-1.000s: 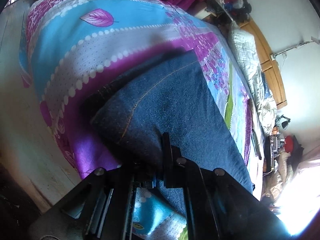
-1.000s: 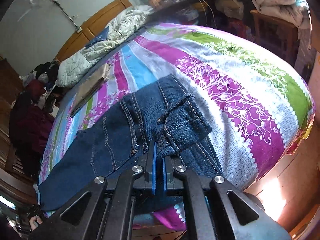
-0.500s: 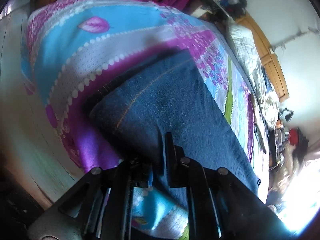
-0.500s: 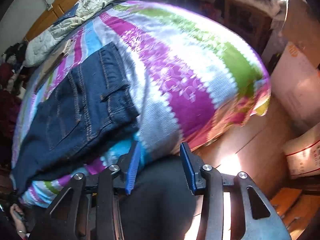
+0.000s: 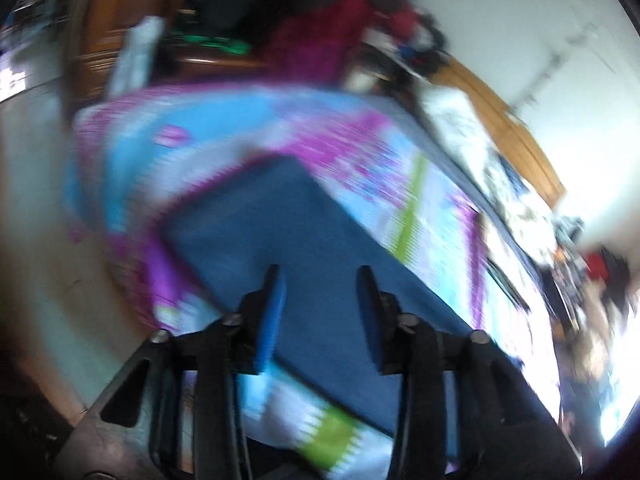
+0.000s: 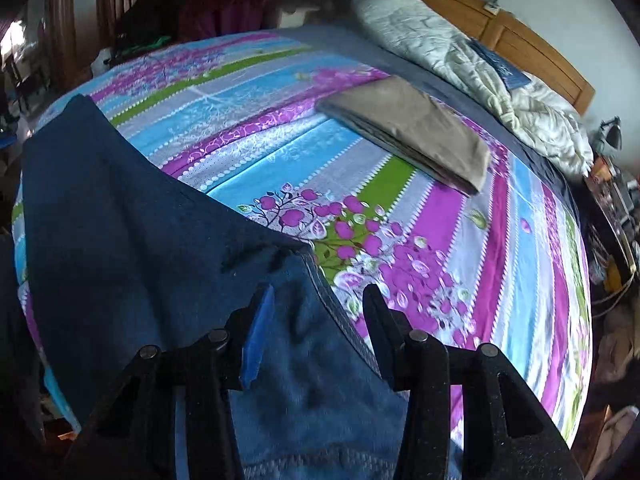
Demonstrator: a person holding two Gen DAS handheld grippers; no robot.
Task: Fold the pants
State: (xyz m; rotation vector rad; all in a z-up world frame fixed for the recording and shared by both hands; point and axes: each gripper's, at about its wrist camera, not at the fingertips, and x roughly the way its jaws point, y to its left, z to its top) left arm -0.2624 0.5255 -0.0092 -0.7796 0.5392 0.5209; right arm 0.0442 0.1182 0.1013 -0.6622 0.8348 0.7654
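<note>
Your left gripper [image 5: 320, 280] has its jaws spread wide with nothing between them, hanging just above the jeans [image 5: 304, 248]; that view is heavily smeared, so little fine detail can be read there. The jeans lie folded into a long dark blue slab on the striped bedspread [image 5: 224, 120], near the edge of the bed, with pale floor [image 5: 36, 208] showing to the left of it. Your right gripper [image 6: 318, 300] is likewise parted and empty, its blue-lined fingers [image 6: 258, 332] straddling the corner of the jeans [image 6: 120, 220] without pinching the cloth. In the right wrist view the denim runs from the lower middle up toward the left, lying flat on the bedspread [image 6: 400, 200] with its purple, blue, green and grey bands and flower print. Well apart from the jeans, farther up the bed, rests a folded tan garment [image 6: 408, 128]. Beyond that a crumpled pale quilt [image 6: 460, 56] sits against the wooden headboard [image 6: 532, 48].
</note>
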